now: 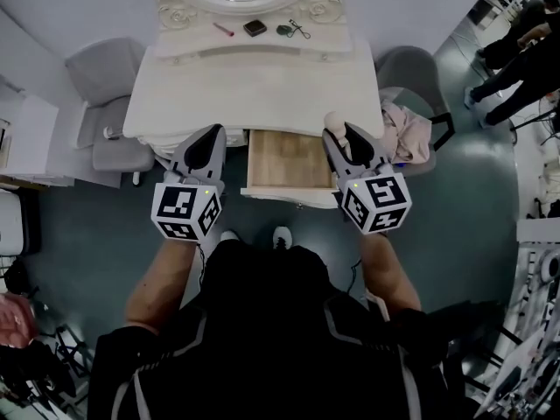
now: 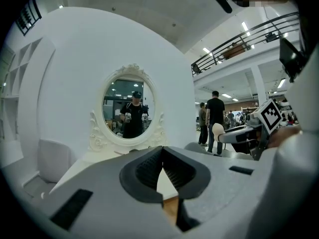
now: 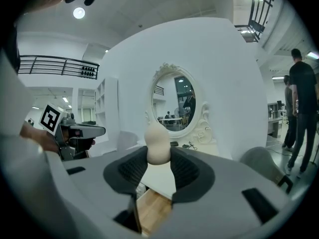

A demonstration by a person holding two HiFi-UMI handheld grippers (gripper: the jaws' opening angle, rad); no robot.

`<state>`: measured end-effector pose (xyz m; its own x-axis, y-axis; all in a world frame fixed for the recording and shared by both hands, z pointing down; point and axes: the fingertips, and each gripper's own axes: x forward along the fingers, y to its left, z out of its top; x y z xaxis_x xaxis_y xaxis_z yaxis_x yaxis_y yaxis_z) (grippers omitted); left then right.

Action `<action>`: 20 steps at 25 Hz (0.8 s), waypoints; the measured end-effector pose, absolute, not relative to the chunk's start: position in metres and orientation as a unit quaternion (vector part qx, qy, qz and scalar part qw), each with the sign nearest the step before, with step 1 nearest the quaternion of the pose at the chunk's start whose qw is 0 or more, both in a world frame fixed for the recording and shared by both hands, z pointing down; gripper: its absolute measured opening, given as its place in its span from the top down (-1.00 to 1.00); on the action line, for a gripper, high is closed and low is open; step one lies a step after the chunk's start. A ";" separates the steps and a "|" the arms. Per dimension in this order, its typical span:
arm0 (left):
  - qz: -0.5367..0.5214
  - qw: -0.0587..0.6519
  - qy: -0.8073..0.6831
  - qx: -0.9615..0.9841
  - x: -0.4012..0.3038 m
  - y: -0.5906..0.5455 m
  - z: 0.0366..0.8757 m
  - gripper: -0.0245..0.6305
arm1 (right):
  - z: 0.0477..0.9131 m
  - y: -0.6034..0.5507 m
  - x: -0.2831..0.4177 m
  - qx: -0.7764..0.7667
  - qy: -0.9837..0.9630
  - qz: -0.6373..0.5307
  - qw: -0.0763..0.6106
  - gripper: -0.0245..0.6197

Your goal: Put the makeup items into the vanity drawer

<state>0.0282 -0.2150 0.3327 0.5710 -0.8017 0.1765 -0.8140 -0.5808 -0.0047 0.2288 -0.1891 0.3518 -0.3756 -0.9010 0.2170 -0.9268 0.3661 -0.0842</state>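
Note:
The white vanity [image 1: 254, 90] has its wooden drawer [image 1: 290, 160] pulled open at the front, and I see nothing lying in it. My right gripper [image 1: 339, 134] hovers at the drawer's right edge, shut on a beige gourd-shaped makeup sponge [image 3: 158, 146] that pokes up between the jaws. My left gripper [image 1: 213, 132] is at the drawer's left side; its tips [image 2: 162, 156] meet with nothing between them. On the shelf under the mirror lie a pink pencil [image 1: 223, 29], a dark compact [image 1: 255, 28] and an eyelash curler [image 1: 295, 31].
A grey chair [image 1: 101, 86] stands left of the vanity. Another grey chair [image 1: 407, 68] on the right carries a pink cloth [image 1: 404, 129]. People stand at the far right [image 1: 516, 51]. The oval mirror [image 2: 128, 108] rises behind the shelf.

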 end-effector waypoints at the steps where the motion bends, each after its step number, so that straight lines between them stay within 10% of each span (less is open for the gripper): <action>1: 0.082 0.044 -0.459 0.884 0.030 -0.220 0.337 0.92 | 0.356 -0.193 0.231 0.554 -0.823 0.097 0.071 0.47; 20: 0.173 0.105 -0.421 0.884 0.061 -0.267 0.462 0.91 | 0.494 -0.232 0.230 0.526 -0.816 0.168 0.173 0.47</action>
